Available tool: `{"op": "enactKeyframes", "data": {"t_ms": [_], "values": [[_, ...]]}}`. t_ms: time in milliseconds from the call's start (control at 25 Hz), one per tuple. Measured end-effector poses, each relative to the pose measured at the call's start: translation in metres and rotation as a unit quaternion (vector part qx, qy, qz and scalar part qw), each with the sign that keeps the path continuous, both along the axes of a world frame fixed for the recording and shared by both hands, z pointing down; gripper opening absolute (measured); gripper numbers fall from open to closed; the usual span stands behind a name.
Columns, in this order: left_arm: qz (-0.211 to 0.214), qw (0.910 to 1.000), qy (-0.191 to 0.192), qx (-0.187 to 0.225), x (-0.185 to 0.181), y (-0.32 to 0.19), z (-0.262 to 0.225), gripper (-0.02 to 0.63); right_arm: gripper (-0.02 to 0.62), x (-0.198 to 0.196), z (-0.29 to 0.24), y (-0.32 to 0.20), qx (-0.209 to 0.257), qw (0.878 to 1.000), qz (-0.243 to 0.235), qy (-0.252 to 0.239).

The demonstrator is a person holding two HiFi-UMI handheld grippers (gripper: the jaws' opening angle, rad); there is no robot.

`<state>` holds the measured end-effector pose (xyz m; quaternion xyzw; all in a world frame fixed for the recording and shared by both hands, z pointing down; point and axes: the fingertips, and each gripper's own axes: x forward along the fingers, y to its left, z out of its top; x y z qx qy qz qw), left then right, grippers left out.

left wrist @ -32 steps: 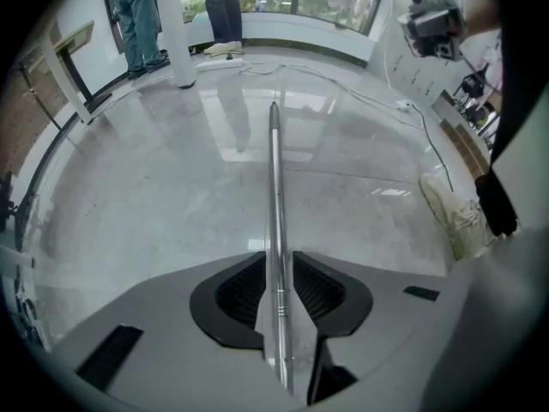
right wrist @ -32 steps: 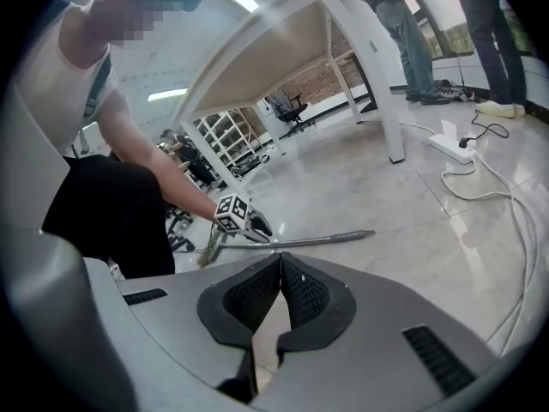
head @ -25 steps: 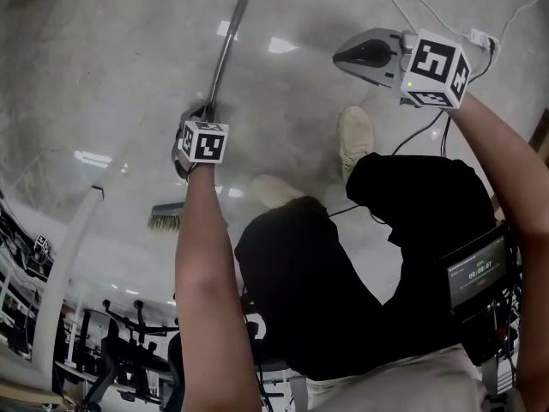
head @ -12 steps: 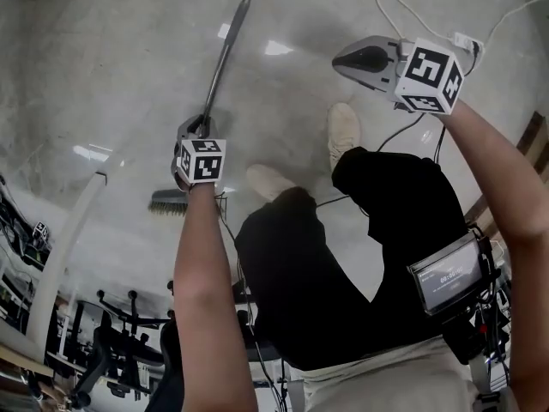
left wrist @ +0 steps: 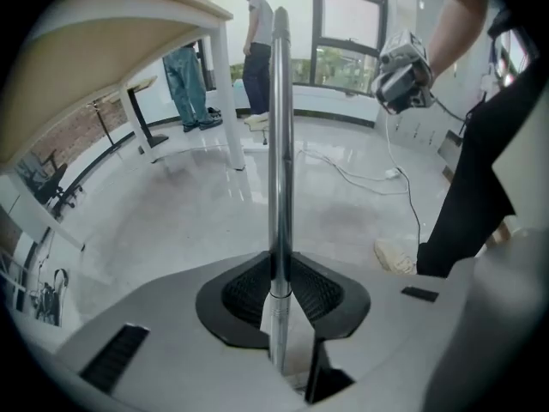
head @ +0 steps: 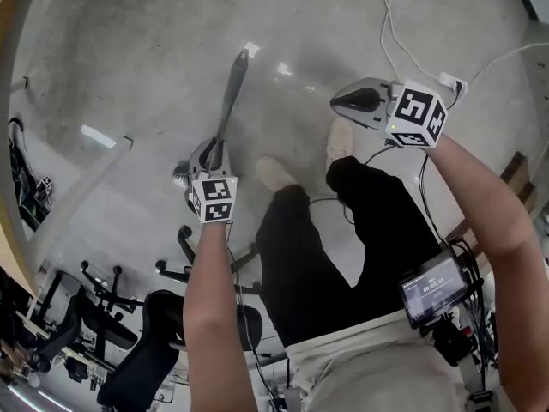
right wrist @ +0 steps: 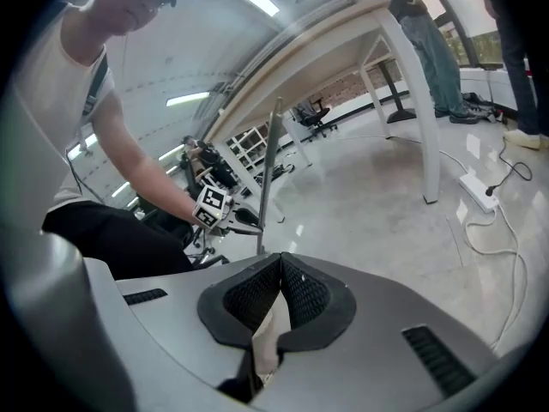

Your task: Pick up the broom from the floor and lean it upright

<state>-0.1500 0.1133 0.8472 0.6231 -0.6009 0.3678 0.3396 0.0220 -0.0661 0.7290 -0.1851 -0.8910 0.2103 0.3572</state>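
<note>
The broom's metal handle (head: 230, 101) runs from my left gripper (head: 208, 154) up and away. Its bristle head (head: 178, 175) peeks out just left of the gripper, mostly hidden. In the left gripper view the handle (left wrist: 278, 144) stands almost upright between the pads, and the left gripper (left wrist: 279, 269) is shut on it. My right gripper (head: 339, 103) hangs to the right, apart from the broom, above the person's shoes. Its pads meet at the tips with nothing held (right wrist: 279, 260). From there I see the handle (right wrist: 268, 170) and the left gripper (right wrist: 240, 219).
A white-legged desk (left wrist: 225, 101) stands left of the broom, its edge (head: 77, 196) near the left arm. Black office chairs (head: 163, 333) sit below it. A power strip with white cables (head: 448, 81) lies on the floor at right. People stand by the far windows (left wrist: 257, 41).
My left gripper has risen with the broom handle, tipping it more upright, and the bristle head has drawn in beside the gripper. The right gripper has shifted slightly.
</note>
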Motion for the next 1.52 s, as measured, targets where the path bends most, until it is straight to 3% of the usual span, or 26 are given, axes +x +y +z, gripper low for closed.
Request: {"op": "enactKeyframes", "data": {"t_ms": [160,280,440,680,760,920,1200,1520], "values": [[-0.082,0.9960,0.001,0.037,-0.008,0.013,-0.018,0.072,0.015,-0.025,-0.008,0.014,0.003,0.999,-0.033,-0.024],[-0.158,0.9855,0.019,0.058,-0.006,0.018,-0.028,0.072,0.015,-0.021,-0.015,0.025,0.000,0.999,-0.035,-0.020],[-0.276,0.9572,0.027,0.082,-0.030,0.004,-0.033,0.074,0.015,-0.030,-0.023,0.024,0.003,0.999,-0.046,-0.021],[-0.418,0.9022,0.020,0.104,-0.081,-0.006,-0.032,0.074,0.015,-0.036,-0.026,0.019,0.007,0.998,-0.058,-0.018],[-0.437,0.8929,0.011,0.107,-0.099,-0.005,-0.035,0.074,0.015,-0.037,-0.026,0.021,0.008,0.998,-0.060,-0.013],[-0.445,0.8880,-0.012,0.117,-0.124,-0.009,-0.041,0.074,0.015,-0.032,-0.016,0.015,0.008,0.997,-0.070,0.003],[-0.474,0.8710,-0.024,0.125,-0.155,0.009,-0.045,0.074,0.015,-0.034,-0.013,0.026,0.004,0.997,-0.082,0.012],[-0.479,0.8698,-0.032,0.115,-0.165,0.009,-0.043,0.074,0.015,-0.040,-0.012,0.024,0.002,0.996,-0.083,0.014]]}}
